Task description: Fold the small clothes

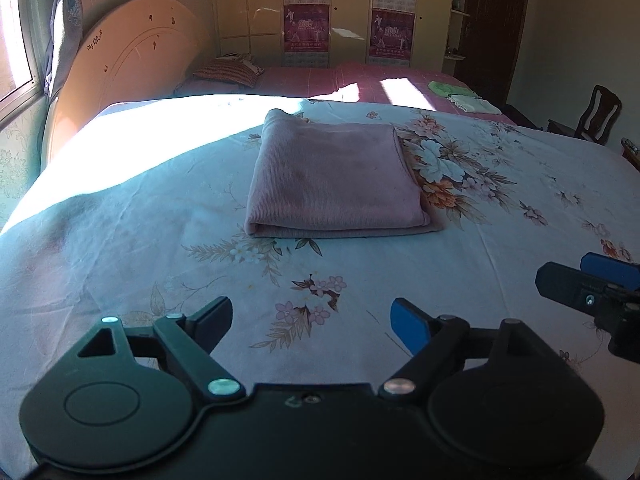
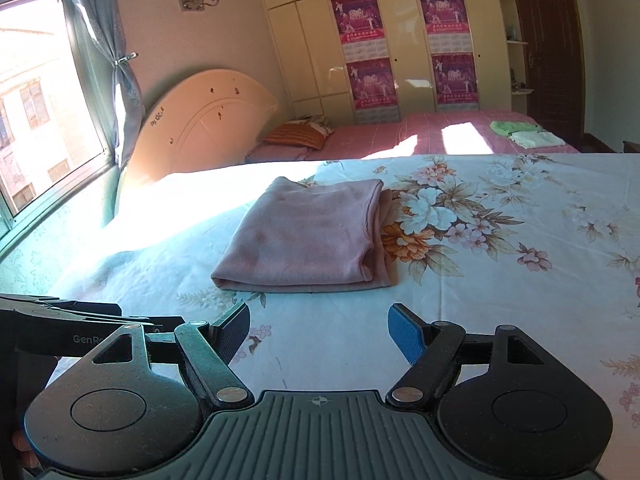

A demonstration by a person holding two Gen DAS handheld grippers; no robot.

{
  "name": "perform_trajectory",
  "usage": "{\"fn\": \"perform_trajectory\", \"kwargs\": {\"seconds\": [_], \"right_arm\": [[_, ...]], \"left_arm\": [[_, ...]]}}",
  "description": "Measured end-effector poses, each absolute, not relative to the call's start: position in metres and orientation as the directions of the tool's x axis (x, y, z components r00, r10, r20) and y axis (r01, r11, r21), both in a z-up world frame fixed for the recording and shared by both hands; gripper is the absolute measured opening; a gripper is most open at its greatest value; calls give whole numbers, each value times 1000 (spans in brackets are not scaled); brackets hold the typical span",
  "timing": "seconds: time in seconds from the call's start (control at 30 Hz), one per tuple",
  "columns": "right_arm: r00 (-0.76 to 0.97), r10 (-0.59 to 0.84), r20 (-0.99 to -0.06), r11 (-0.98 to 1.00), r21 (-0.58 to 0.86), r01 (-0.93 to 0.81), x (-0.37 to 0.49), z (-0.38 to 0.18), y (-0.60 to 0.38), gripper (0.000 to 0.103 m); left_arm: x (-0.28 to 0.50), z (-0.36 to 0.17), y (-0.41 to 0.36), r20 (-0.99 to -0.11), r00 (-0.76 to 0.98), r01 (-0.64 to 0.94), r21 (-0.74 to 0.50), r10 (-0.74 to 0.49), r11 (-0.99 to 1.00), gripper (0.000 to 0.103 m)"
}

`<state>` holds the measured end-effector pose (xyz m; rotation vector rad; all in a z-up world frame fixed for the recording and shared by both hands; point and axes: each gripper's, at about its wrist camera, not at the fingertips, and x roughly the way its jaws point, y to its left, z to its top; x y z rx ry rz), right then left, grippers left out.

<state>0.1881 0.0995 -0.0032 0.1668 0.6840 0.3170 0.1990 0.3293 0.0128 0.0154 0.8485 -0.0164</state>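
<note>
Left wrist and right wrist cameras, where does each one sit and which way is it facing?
Left wrist: on the left gripper, aimed down across the bed at the folded pink cloth; right gripper at right edge.
Right wrist: on the right gripper, same aim; left gripper at left edge, fingertip lower left.
Shared: pink cloth, floral sheet, headboard.

Both your wrist cams hover near the folded pink garment, looking down across it toward the wardrobe; the right cam sits further right, and both share it.
</note>
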Motion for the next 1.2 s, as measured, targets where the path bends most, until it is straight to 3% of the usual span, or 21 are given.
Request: {"fn": "perform_trajectory", "kwargs": {"seconds": [0.27,0.47,0.67,1.2], "right_arm": [[768,324,-553,945,220,-240,126,18,89,84],[782,319,-535,947,213,-241,92,26,87,84],[796,306,-523,951,208,-229,68,29,83,84],[810,290,-509,956,187,-225,59,34,78,85]], "left_arm": [[133,31,315,-687,727,-14,1,11,1000,85],[98,36,332,-638,768,-31,-123,-55,992,85],[85,39,328,-637,769,-57,2,45,998,85],[74,37,328,-657,752,-100,-18,64,995,85]]}}
